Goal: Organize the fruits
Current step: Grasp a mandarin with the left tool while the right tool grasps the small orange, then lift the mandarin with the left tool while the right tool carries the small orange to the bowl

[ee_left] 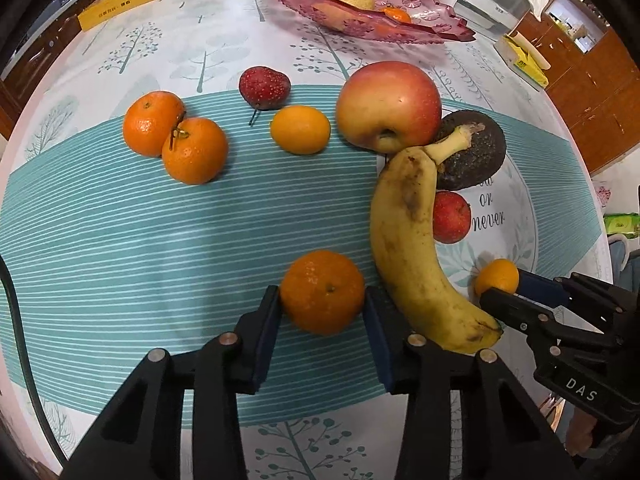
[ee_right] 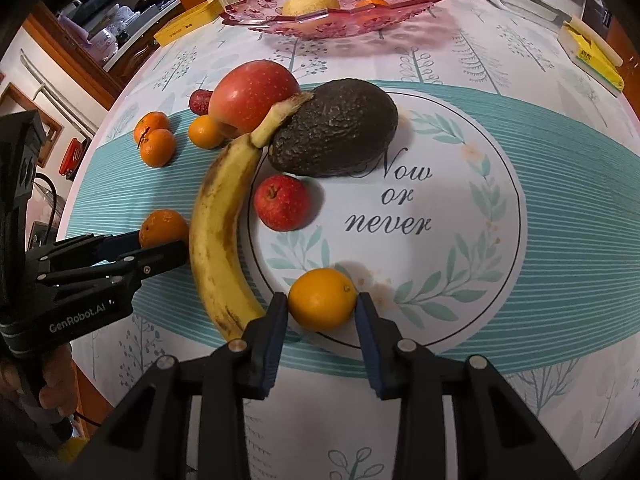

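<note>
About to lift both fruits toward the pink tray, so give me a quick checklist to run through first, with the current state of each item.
1. Left claw closed on the mandarin: ok, pads press both sides.
2. Right claw closed on the small orange: ok.
3. Banana free of both claws: cannot tell, it lies tight beside each.
4. Pink tray has room: ok, only a pear and one orange fruit inside.
5. Fruits already off the tablecloth: not ok, both rest on it.

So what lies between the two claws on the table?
The banana lies between the left claw on its tangerine and the right claw on its small orange; both wrist views show it.
</note>
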`<state>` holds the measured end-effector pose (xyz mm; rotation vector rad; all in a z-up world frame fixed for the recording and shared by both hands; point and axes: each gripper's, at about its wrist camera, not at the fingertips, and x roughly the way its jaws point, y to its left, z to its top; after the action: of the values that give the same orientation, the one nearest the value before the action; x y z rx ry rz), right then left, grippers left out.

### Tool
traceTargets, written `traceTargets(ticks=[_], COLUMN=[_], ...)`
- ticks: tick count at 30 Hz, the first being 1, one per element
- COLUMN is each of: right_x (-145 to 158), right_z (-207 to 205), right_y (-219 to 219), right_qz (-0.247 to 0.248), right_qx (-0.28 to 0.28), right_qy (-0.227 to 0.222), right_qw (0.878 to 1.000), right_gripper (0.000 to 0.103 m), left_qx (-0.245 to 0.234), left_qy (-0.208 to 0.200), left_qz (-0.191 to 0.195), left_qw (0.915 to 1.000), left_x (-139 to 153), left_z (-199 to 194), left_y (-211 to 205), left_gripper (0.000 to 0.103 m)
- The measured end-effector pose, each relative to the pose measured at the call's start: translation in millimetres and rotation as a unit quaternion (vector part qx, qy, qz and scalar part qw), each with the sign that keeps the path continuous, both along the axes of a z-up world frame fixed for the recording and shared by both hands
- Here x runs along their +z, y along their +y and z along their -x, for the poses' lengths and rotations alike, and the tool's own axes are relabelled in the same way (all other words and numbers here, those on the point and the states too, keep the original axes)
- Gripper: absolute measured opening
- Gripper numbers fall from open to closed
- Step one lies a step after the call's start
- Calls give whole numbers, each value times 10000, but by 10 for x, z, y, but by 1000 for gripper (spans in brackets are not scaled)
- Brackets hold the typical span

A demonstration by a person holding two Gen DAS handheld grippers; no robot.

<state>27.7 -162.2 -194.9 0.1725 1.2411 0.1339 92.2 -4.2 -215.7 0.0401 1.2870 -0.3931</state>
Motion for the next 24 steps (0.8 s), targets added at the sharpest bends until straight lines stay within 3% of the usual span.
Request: traceTargets(ticks=[13, 24], right_x=[64, 472], right_z=[4, 51], right_y=[-14, 10], right_qz=[-143, -161], right_qx=[-11, 28], right_qy=[-41, -479], right_qw=[9999, 9987], right_gripper=[34, 34], left_qx=[48, 2], left_qy=[-158, -312], left_qz=[72, 191], left_qw=[9998, 9993], left_x=[132, 510], left_z=[60, 236], left_y=[95, 164], left_gripper=[38, 38])
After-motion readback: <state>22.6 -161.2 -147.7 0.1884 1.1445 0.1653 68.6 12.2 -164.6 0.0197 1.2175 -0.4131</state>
